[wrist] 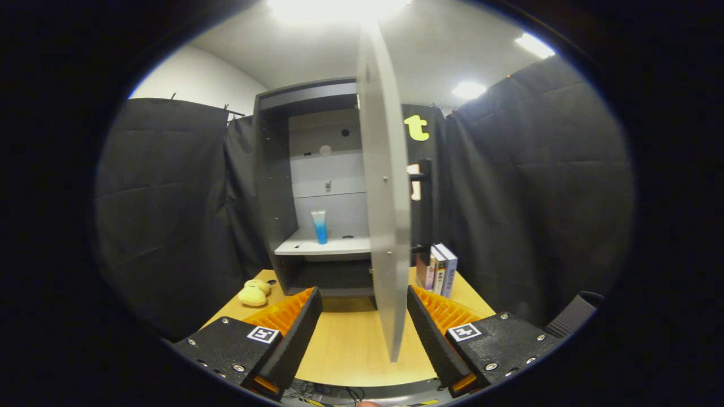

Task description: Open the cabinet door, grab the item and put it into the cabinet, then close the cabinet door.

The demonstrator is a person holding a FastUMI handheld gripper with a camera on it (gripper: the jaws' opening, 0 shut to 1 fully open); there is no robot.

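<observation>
My claw [365,316] is released, fingers spread either side of the open cabinet door [384,186]. At 12 o'clock, 1 blue tube [319,226] stands on the cabinet [271,169] shelf.

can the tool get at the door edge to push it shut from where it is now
Probably yes. The tool is open, and the edge of the open cabinet door hangs between its fingers, with nothing in between. The blue tube already stands on the shelf, away from the door.
</observation>
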